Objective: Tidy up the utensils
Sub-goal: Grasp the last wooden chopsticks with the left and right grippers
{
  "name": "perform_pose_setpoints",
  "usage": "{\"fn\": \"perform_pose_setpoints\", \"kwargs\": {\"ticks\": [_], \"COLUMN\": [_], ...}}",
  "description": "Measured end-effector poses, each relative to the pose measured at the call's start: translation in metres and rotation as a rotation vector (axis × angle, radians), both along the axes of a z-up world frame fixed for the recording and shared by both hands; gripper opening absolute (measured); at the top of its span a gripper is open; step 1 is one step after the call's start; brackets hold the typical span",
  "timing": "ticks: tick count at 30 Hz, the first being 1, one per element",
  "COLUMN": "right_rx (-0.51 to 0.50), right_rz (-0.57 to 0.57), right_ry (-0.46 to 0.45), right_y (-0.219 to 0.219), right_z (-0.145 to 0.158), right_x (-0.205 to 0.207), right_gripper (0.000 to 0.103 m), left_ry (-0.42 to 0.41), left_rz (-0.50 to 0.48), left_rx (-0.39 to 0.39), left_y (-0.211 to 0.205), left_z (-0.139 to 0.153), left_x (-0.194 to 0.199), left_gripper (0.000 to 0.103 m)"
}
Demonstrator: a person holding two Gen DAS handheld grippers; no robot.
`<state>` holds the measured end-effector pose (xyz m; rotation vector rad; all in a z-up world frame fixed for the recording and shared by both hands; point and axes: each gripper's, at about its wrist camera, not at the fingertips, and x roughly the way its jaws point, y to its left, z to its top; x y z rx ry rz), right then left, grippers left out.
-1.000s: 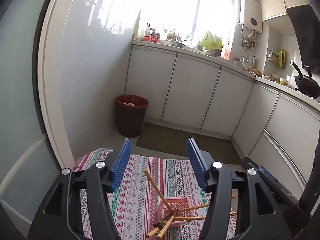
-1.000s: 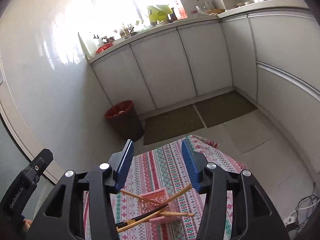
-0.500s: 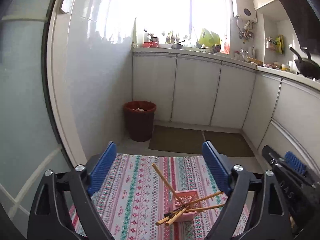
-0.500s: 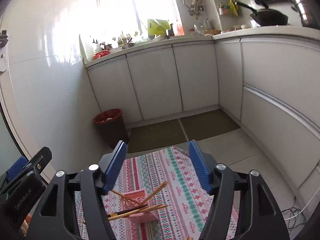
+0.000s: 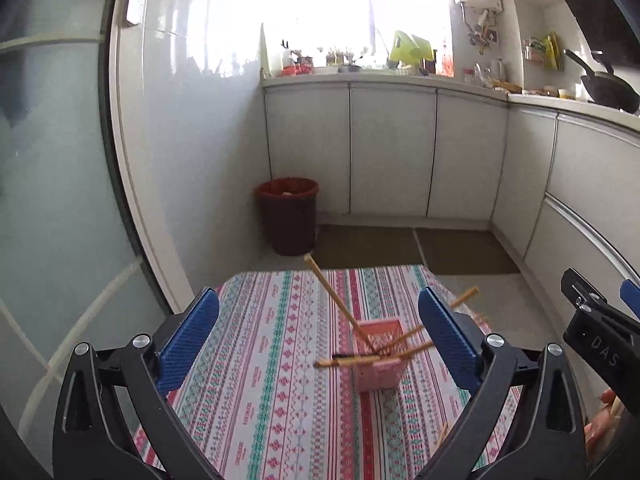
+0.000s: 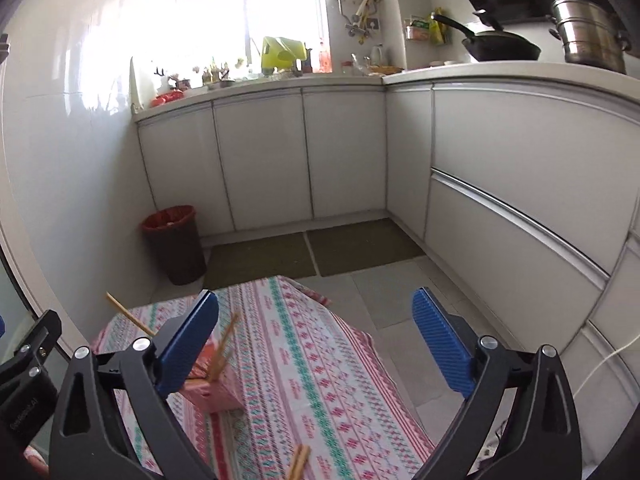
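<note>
Wooden chopsticks [image 5: 372,350] are sitting in the pink basket [image 5: 378,364]; two more [image 6: 299,462] are waiting, both grippers [image 5: 318,344] [image 6: 316,342] hanging wide apart, empty.

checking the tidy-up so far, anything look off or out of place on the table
Yes. The chopsticks in the pink basket splay out at different angles, some lying across its rim, not standing together. Another pair of chopsticks lies loose on the tablecloth nearer the camera, outside the basket.

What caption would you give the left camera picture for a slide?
Open left gripper above a patterned tablecloth, facing a pink basket with wooden chopsticks sticking out at angles.
</note>
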<state>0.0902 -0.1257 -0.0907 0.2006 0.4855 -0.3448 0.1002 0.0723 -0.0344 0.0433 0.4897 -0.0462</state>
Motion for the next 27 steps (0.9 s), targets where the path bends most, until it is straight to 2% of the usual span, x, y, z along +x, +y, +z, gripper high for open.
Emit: {"fn": "perform_pose_setpoints", "kwargs": {"ticks": [7,11,15,18,21,23,24,26,27], "right_rx": [0.105,0.207,0.318,0.437,0.606,0.744,0.797,0.845,0.846], "right_rz": [0.008,-0.027,-0.053,-0.093,-0.124,-0.158,-0.178,-0.214,-0.223], "right_ry": [0.177,0.322,0.495,0.576,0.653,0.692,0.699,0.697,0.691], "right_y": [-0.015,-0.031,-0.046,-0.062,-0.079,-0.091,-0.096,-0.104,-0.107], "right_z": [-0.050,-0.087,-0.126,-0.153,-0.183,-0.205,-0.211,-0.216,-0.214], "right_x": [-0.026,-0.033,-0.026,-0.022,-0.021,-0.025,-0.029,-0.033,-0.034], "right_gripper": [0.096,0.096,0.096,0.096,0.096,0.096,0.096,0.096,0.096], "left_ry": [0.088,0.160,0.327,0.518,0.700,0.808,0.841,0.909,0.922], "left_rz": [-0.069,-0.130,-0.219,-0.284,-0.327,-0.321,-0.314,-0.310,-0.309], "left_rx": [0.040,0.088,0.109,0.094,0.044,0.002,-0.021,-0.049,-0.044], "left_y": [-0.018,-0.036,-0.054,-0.071,-0.087,-0.096,-0.098,-0.106,-0.111], "left_z": [-0.032,-0.056,-0.091,-0.128,-0.171,-0.197,-0.206,-0.225,-0.230], "left_x": [-0.014,-0.015,0.002,0.022,0.040,0.055,0.060,0.071,0.074], "left_gripper": [0.096,0.096,0.096,0.096,0.096,0.094,0.091,0.074,0.070]}}
